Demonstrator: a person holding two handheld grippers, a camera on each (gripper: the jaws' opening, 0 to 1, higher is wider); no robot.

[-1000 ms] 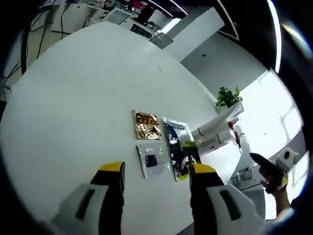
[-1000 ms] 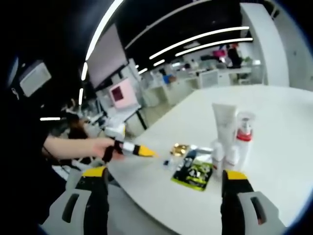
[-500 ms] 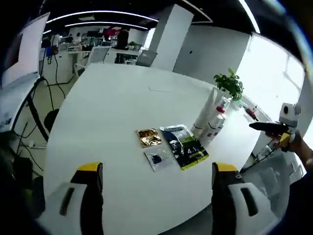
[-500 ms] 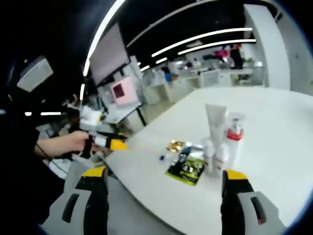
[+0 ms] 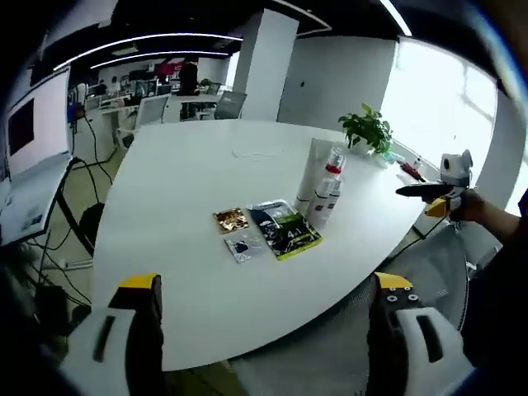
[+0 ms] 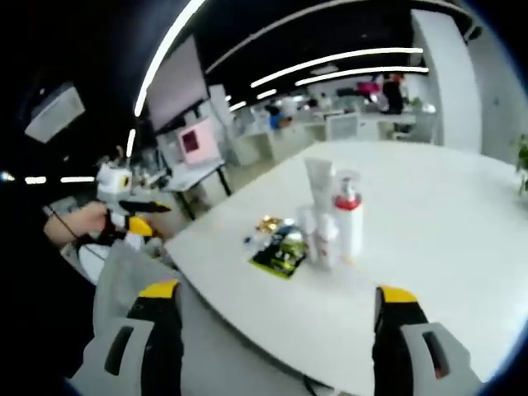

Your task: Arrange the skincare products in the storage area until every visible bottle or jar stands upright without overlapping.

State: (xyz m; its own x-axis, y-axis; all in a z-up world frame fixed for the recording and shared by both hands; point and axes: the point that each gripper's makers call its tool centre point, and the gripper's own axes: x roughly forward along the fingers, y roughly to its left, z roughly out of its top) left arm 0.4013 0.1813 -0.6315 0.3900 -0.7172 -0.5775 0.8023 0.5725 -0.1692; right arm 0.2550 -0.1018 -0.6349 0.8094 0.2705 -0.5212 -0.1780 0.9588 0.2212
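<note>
On the round white table stand a tall white tube, a pump bottle with a red collar and small white bottles, all upright and close together. Flat sachets lie beside them: gold, green-black, small clear. My left gripper is open, well back from the table edge. The right gripper is held in a hand at the right. In the right gripper view the tube, pump bottle and sachets sit beyond my open right gripper; the left gripper is at the left.
A potted plant stands at the table's far edge behind the bottles. A grey mesh chair is close to the near edge. Office desks, chairs and screens fill the background.
Both cameras have pulled back from the table, so the products look smaller and farther. My left gripper's jaws stand wider apart than a second ago. The products have not moved.
</note>
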